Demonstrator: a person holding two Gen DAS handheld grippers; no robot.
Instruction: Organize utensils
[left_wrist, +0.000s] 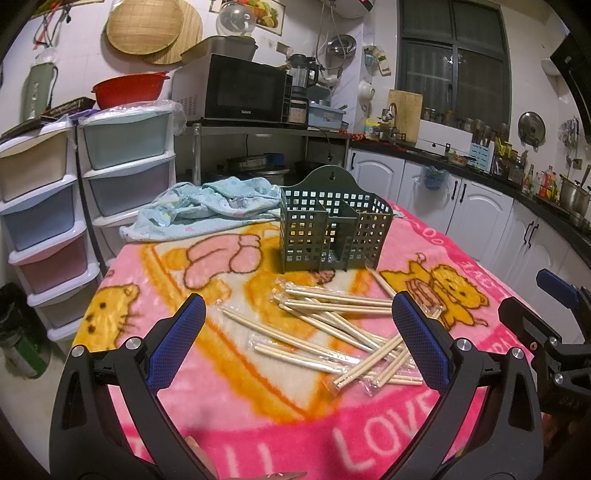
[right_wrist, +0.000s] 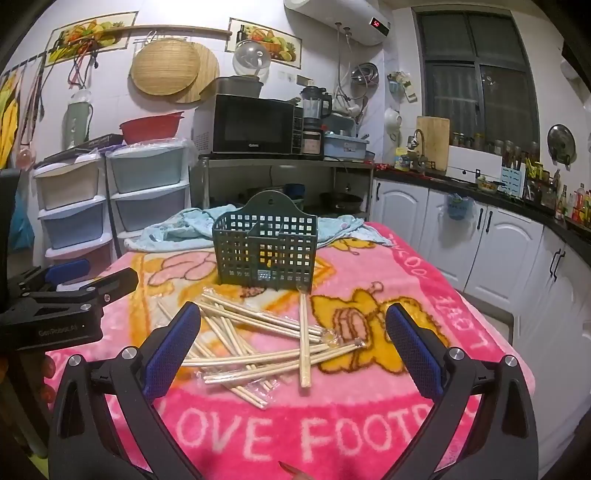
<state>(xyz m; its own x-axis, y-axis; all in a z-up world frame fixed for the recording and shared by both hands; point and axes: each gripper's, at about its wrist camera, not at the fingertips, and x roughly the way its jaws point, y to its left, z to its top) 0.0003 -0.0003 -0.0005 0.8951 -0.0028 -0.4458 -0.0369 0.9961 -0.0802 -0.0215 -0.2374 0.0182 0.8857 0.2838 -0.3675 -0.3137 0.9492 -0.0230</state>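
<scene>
Fingers (left_wrist: 417, 332) of both grippers stand spread, empty, low in frame. Between them, mid-frame, wrapped chopsticks (left_wrist: 332, 332) lie crisscrossed on the blanketed surface (left_wrist: 258, 406); light, stiff, likely slippery; pinch mid-shaft. Green slotted holder (left_wrist: 332, 229) stands beyond.

1. Home kitchen, lived-in, small.
2. Microwave (right_wrist: 255, 123) on a steel rack w/ blender (right_wrist: 314, 107) beside it.
3. White cabinets (right_wrist: 461, 236) under dark countertop along right wall; faucet (right_wrist: 417, 138) + cutting board (right_wrist: 432, 142) at sink area.
4. Water heater (right_wrist: 340, 20) up top, pot lids & bamboo trays (right_wrist: 166, 66) hung on tiled wall.
5. Condiment bottles (left_wrist: 543, 182) + pot (left_wrist: 574, 199) on counter.
6. Plastic drawer towers (left_wrist: 125, 162), red basin (left_wrist: 127, 90) on top.
7. Table covered w/ pink cartoon blanket (right_wrist: 369, 435).
</scene>
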